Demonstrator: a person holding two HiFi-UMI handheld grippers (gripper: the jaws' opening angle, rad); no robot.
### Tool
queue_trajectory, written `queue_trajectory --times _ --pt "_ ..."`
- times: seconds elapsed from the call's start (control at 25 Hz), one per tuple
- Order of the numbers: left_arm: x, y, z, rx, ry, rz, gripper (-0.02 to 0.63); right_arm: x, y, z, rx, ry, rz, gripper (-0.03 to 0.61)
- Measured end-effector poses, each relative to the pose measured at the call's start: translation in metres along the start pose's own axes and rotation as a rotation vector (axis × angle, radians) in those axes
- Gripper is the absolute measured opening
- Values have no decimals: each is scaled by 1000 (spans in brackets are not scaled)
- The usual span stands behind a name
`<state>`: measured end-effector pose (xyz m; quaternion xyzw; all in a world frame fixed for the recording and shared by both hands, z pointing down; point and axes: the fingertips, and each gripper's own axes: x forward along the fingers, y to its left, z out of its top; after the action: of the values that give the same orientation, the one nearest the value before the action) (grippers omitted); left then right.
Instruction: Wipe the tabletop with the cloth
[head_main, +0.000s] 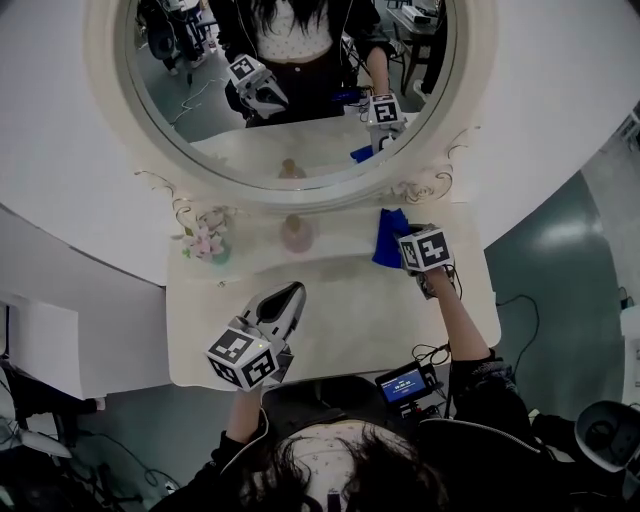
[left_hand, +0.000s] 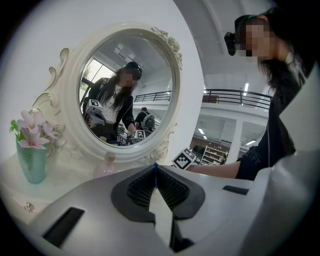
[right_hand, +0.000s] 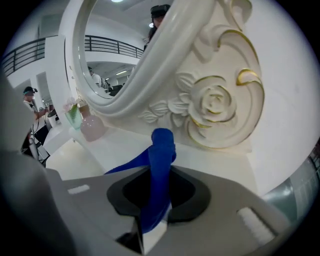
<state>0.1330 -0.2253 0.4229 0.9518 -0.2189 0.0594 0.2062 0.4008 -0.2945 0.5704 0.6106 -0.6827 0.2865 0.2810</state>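
A: Cloth?
B: Blue cloth (head_main: 390, 238) pinched in the right gripper's (right_hand: 159, 172) fingers, on the desk (head_main: 350, 320) just below the mirror's (head_main: 290, 90) lower right rim.
A: Left gripper (left_hand: 156, 172)?
B: Fingers pressed together, nothing held, well in front of the mirror near the desk's front edge; bare desk between.

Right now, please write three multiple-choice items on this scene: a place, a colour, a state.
1. Where does the teal flower vase stand? A) left of the mirror B) on a shelf C) on the floor
2. What colour is the cloth? A) white B) blue C) green
3. How is the left tool? A) wide open B) shut on the cloth C) shut, empty
1 A: it stands at the mirror's left. 2 B: blue in the right tool's grip. 3 C: its jaws meet on nothing.
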Motion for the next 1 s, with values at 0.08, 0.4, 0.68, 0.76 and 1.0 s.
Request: queue_trajectory --times 0.08,0.4,0.68,0.76,1.0 --pt "6 -3 -1 0 3 -9 -11 -6 -22 -7 18 3 -29 80" --pt "20 -12 -4 1 12 -24 -11 -36 -106 -35 129 -3 -148 80" --pt "19 -13 -7 2 18 -16 -11 -60 -156 -57 208 -5 -232 80" --pt "16 -12 -7 3 18 -12 -11 -64 -163 -62 225 -3 -247 80" --pt "-4 -5 -8 3 19 1 -11 -72 -154 -62 284 -23 -248 80"
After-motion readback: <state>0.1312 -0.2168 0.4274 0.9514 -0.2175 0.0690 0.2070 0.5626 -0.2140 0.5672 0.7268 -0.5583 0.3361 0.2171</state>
